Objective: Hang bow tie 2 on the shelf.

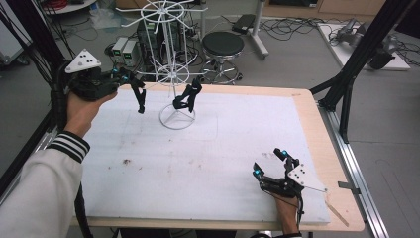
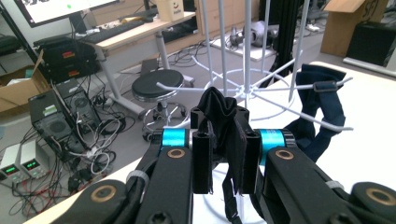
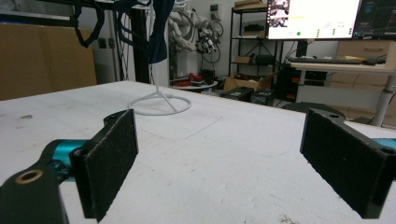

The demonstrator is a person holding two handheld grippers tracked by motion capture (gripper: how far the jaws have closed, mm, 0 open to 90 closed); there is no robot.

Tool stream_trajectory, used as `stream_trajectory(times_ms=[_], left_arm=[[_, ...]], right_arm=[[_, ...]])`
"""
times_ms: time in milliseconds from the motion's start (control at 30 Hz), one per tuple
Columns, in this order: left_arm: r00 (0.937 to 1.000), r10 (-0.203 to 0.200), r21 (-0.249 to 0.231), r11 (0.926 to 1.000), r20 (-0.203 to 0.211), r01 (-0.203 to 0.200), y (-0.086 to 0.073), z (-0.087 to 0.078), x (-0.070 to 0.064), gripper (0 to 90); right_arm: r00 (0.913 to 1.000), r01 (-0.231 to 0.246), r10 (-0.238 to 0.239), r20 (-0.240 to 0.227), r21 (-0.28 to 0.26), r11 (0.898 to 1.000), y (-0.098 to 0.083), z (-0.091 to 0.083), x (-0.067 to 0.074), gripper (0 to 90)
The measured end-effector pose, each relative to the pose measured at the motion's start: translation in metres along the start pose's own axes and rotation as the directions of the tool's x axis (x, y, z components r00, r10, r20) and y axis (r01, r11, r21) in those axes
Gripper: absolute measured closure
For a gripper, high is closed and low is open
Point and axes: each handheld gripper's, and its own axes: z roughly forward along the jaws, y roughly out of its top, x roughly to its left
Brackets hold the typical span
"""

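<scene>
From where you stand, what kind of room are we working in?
Most likely a robotics or electronics lab, not a shop or home: bench power supplies and tangled cables on the floor, a monitor over a desk, and a round black stool behind the foam-covered table.

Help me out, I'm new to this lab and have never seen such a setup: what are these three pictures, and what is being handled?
A person stands at a table holding a hand-operated, two-jaw gripper in each hand. The high view looks down from above that person. The other two pictures come from cameras riding on each gripper, looking along its black jaws. On the white mat stands a white wire rack with a dark strap hanging on one of its arms. The left gripper is raised beside the rack, shut on a second dark strap, seen pinched between its jaws in the left gripper view. The right gripper rests low near the table's front edge, jaws wide open and empty.
</scene>
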Motion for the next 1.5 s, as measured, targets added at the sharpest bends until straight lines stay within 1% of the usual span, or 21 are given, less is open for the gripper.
stream_trajectory(times_ms=[100, 133, 200, 367, 467, 600, 667, 833, 900, 1000, 1133, 1433, 1500], left_arm=[[1.0, 0.003, 0.007, 1.0, 0.003, -0.003, 0.001, 0.004, -0.001, 80.4], [1.0, -0.004, 0.002, 1.0, 0.003, 0.004, 0.002, 0.005, -0.002, 80.5], [1.0, -0.004, 0.005, 1.0, 0.004, 0.004, 0.002, 0.008, -0.003, 80.4], [0.9999, 0.005, 0.005, 1.0, 0.015, -0.005, 0.007, 0.015, -0.006, 80.4], [0.9997, 0.016, 0.007, 0.9998, 0.02, -0.016, 0.01, 0.019, -0.008, 80.3], [0.9995, 0.013, 0.01, 0.9999, 0.028, -0.013, 0.011, 0.025, -0.012, 80.3], [0.9993, 0.019, 0.018, 0.9996, 0.031, -0.02, 0.011, 0.028, -0.014, 80.2], [0.9993, 0.018, 0.027, 0.9995, 0.032, -0.019, 0.009, 0.035, -0.017, 80.2], [0.9993, 0.015, 0.028, 0.9995, 0.034, -0.016, 0.008, 0.038, -0.018, 80.2], [0.9995, 0.011, 0.044, 0.9989, 0.029, -0.013, 0.005, 0.041, -0.019, 80.1], [0.9997, -0.005, 0.053, 0.9986, 0.022, 0.004, 0.001, 0.046, -0.02, 79.7], [0.9997, -0.008, 0.07, 0.9975, 0.024, 0.006, -0.002, 0.054, -0.024, 79.2], [0.9995, -0.019, 0.072, 0.9972, 0.024, 0.017, -0.002, 0.054, -0.024, 78.6]], right_arm=[[1.0, 0.001, -0.001, 0.001, -0.003, 1.0, 0.0, 0.0, 0.0, 10.7], [1.0, 0.0, 0.0, 0.002, -0.003, 1.0, 0.0, 0.0, 0.0, 10.7], [1.0, -0.007, 0.007, 0.001, -0.005, 1.0, -0.001, -0.001, -0.001, 10.7], [0.9998, -0.018, 0.018, 0.007, -0.005, 1.0, -0.001, -0.001, -0.002, 10.7], [0.9998, -0.018, 0.018, 0.003, -0.01, 1.0, -0.001, -0.001, -0.002, 10.7], [0.9999, -0.011, 0.011, 0.006, -0.017, 1.0, -0.001, -0.001, -0.002, 10.7], [0.9999, -0.013, 0.013, 0.007, -0.016, 1.0, -0.001, -0.002, -0.002, 10.7], [0.9998, -0.018, 0.018, 0.007, -0.014, 1.0, -0.001, -0.002, -0.002, 10.7], [0.9998, -0.019, 0.019, 0.006, -0.015, 1.0, -0.001, -0.002, -0.002, 10.7], [0.9998, -0.018, 0.018, 0.008, -0.014, 1.0, -0.001, -0.002, -0.002, 10.7], [0.9998, -0.016, 0.016, 0.01, -0.014, 1.0, -0.001, -0.002, -0.002, 10.7], [0.9998, -0.015, 0.015, 0.013, -0.013, 1.0, -0.001, -0.002, -0.002, 10.7], [0.9998, -0.012, 0.012, 0.013, -0.013, 1.0, -0.001, -0.002, -0.002, 10.7]])
